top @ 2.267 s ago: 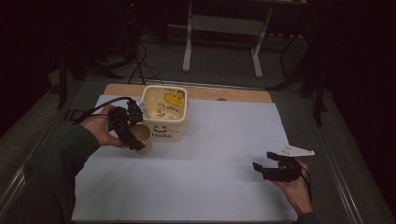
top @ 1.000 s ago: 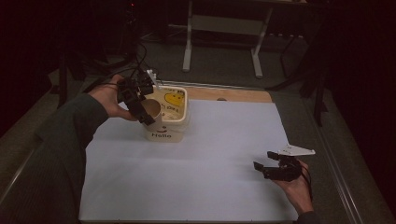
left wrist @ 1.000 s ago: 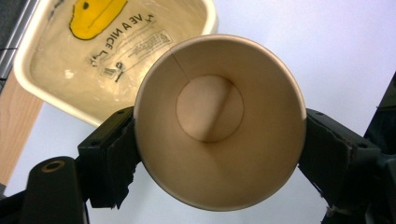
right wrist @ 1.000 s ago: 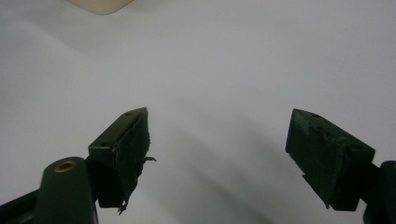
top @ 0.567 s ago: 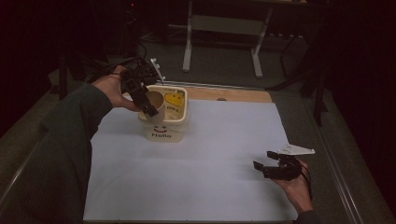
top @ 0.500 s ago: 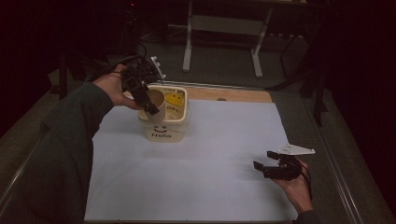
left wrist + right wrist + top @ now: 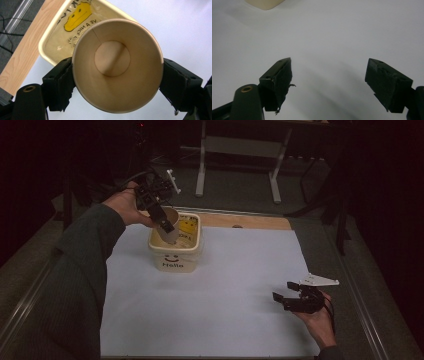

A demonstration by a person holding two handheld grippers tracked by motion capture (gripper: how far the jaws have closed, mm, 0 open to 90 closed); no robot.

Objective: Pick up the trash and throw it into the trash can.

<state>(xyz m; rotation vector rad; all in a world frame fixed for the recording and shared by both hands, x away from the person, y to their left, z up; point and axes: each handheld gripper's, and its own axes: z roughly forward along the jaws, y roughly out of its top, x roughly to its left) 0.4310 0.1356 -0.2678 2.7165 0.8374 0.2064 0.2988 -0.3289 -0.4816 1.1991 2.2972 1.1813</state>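
One white sheet spread over most of the table, with a strip of pale wood bare along the far edge and a grey metal rim at the sides. Dark beyond: grey floor, a white two-legged stand at the back, black cables trailing near the far left corner.

Toward the far left of the sheet, a cream tub marked with a smile and "Hello" on its near wall, a yellow printed face on its floor.

Above the tub's left half, clear of the sheet, a brown paper cup clamped across its sides by the left gripper, one black jaw pressed to each flank. Tilted, long axis slanting: mouth up and back toward the hand, base down toward the tub's interior. Along the left gripper view, open mouth straight at the camera, round base visible deep inside, empty, a seam running down the inner wall.

Near the right front of the sheet, the right gripper held low in the hand, jaws wide apart with nothing but white sheet between them; a corner of the tub at the top edge of the right gripper view.
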